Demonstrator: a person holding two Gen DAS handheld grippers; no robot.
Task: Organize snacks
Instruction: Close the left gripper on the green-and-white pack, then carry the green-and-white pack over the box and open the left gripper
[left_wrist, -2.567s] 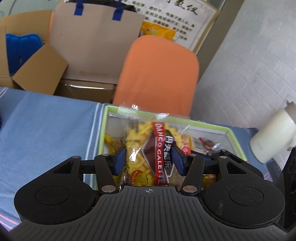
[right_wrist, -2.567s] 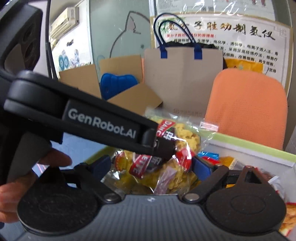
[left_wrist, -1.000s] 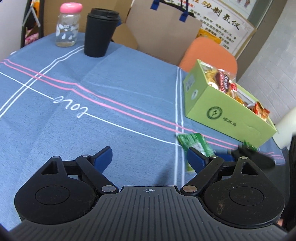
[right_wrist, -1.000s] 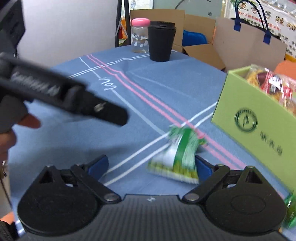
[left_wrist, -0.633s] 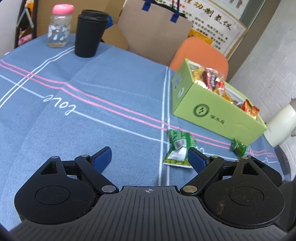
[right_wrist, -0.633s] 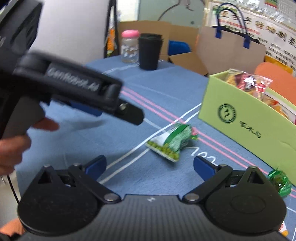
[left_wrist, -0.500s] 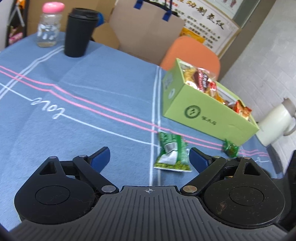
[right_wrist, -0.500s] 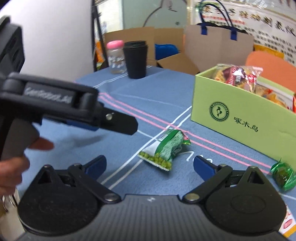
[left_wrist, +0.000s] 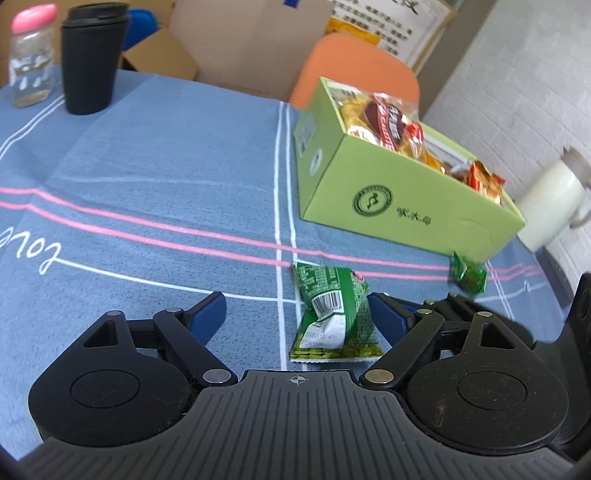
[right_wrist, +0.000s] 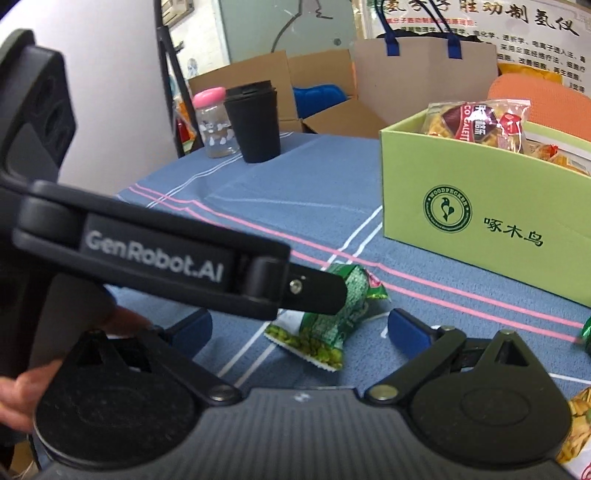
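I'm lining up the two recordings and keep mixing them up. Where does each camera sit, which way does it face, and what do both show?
Left wrist: sits on the left claw, facing forward and down over the blue tablecloth at the green packet between its open blue fingers; only its own claw shows.
Right wrist: sits on the right claw, facing the same packet; the left claw's arm crosses in front, with a hand at the left edge.
Shared: packet, green box, black cup, pink-lidded jar.

Snack packet (left_wrist: 334, 317) on tablecloth (left_wrist: 166, 166), before box (left_wrist: 399, 206); cup (left_wrist: 90, 55) and jar (left_wrist: 31, 55) far behind.
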